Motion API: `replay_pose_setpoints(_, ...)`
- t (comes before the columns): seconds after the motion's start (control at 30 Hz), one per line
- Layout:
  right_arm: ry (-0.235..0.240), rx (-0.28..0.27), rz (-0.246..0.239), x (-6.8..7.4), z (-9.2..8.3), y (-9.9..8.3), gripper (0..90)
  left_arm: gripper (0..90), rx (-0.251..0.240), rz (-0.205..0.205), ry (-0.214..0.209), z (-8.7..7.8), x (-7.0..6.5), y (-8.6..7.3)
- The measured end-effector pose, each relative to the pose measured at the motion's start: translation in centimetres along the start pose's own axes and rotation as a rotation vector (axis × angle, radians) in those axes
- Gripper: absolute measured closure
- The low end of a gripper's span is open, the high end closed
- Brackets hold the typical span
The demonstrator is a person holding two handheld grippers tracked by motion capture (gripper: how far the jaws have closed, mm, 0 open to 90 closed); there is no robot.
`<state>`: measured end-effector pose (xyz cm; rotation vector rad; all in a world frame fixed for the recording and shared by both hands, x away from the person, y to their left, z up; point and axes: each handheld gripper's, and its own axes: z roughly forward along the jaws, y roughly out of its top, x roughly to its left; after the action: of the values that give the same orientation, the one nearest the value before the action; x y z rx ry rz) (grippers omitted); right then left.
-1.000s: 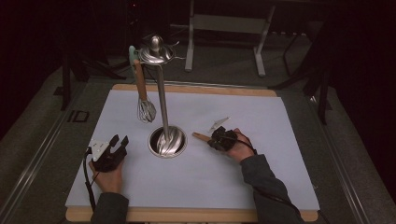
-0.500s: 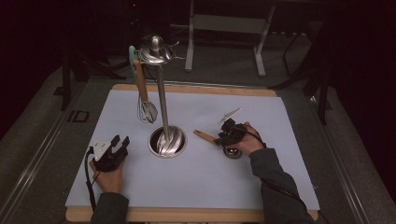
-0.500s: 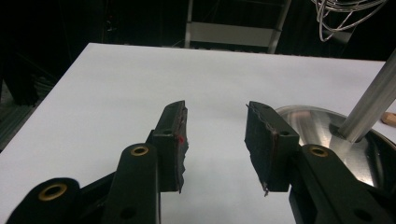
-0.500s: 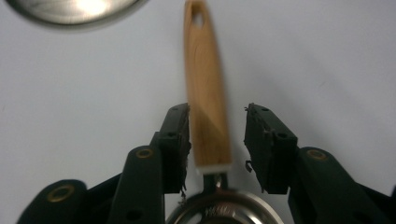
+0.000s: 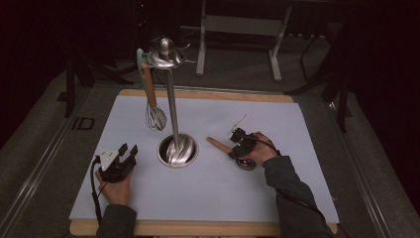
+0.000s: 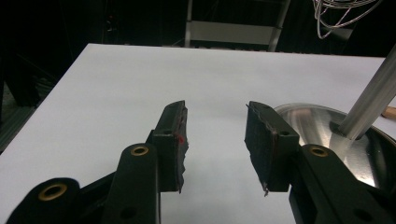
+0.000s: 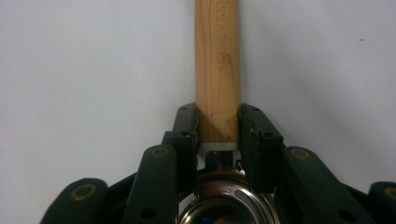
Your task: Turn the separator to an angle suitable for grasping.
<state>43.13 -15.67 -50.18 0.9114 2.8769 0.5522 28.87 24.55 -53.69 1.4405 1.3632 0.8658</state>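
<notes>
The right claw (image 7: 217, 135), just closing, is clamping the strainer's wooden handle (image 7: 217, 65) beside the stand base (image 5: 177, 150); gripped near its metal end, it could pivot. The left claw (image 6: 215, 140) is resting apart.

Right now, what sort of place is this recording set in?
Probably a lab or studio bench set up for recording: a pale mat on a wooden board, dark surroundings, metal frame legs behind. On it stand a steel utensil stand and hanging whisk.

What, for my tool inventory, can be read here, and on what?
"ID": on the dark surface at the high view's left.
Engraved lettering along the wooden handle: too blurred to read.
Stamped mark on the metal rim below that handle: too small to read.
</notes>
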Motion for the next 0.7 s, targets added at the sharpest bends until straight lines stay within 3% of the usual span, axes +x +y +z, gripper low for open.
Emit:
replay_pose_setpoints(0.17, 0.027, -0.02, 0.032, -0.36, -0.1, -0.06, 68.1, 58.6, 0.0, 0.0, 0.0, 0.0, 0.02, 0.01)
replay_pose_setpoints(0.2, 0.06, -0.027, 0.049, -0.6, -0.23, -0.09, 68.0, 58.6, 0.001, 0.001, 0.001, 0.0, 0.02, 0.0)
replay_pose_setpoints(0.27, 0.083, -0.048, 0.059, -0.64, -0.52, -0.07, 67.9, 58.6, 0.001, 0.002, 0.001, 0.02, 0.01, 0.0)
replay_pose_setpoints(0.47, 0.085, -0.02, 0.057, -0.56, -0.5, 0.2, 70.0, 58.6, 0.002, 0.004, 0.002, 0.01, 0.0, 0.0)
replay_pose_setpoints(0.7, 0.1, 0.005, 0.09, -0.63, 0.2, 0.31, 69.6, 58.5, 0.002, 0.005, 0.001, 0.03, -0.01, 0.0)
